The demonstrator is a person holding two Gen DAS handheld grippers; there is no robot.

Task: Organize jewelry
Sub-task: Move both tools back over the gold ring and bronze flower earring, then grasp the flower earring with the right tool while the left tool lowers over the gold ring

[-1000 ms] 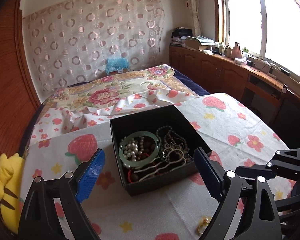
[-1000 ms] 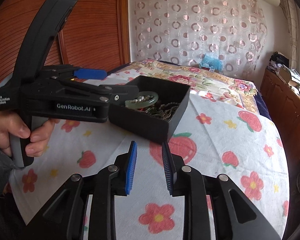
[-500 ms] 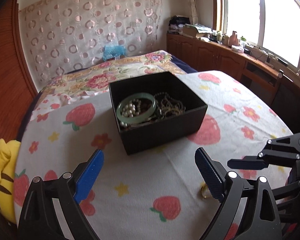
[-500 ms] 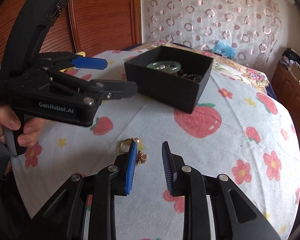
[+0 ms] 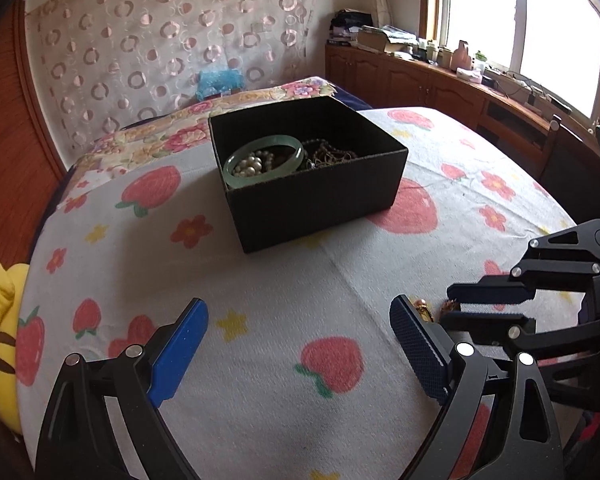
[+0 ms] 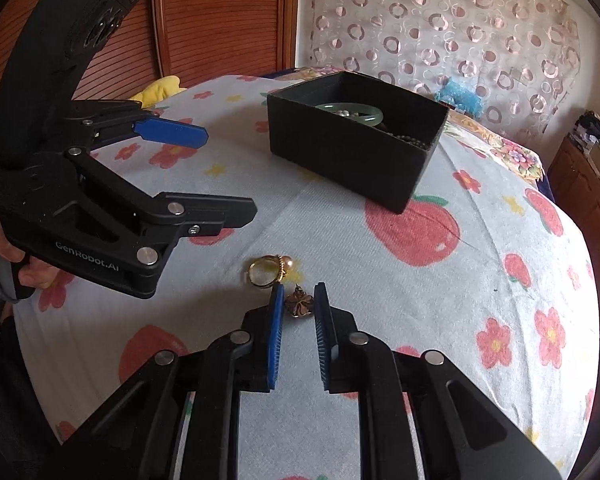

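Note:
A black open box (image 5: 320, 200) (image 6: 352, 160) stands on the strawberry-print cloth and holds a green bangle (image 5: 262, 155), pearls and chains. A gold ring with a pearl (image 6: 267, 271) and a small brown flower charm (image 6: 299, 305) lie on the cloth in the right wrist view. My right gripper (image 6: 298, 300) is low over the cloth, its jaws narrowly apart on either side of the charm without closing on it. My left gripper (image 5: 300, 320) is wide open and empty, held above the cloth to the left of the ring. It also shows in the right wrist view (image 6: 220, 172).
A yellow plush toy (image 5: 0, 320) sits at the table's left edge. A bed with a floral cover (image 5: 180, 136) lies behind the box. Wooden cabinets (image 5: 420, 80) run under the window at the right. A wooden panel wall (image 6: 220, 20) stands at the left.
Both grippers have drawn back from the box and come lower. The right gripper has moved onto the flower charm, which now lies between its fingers. The ring has come into view.

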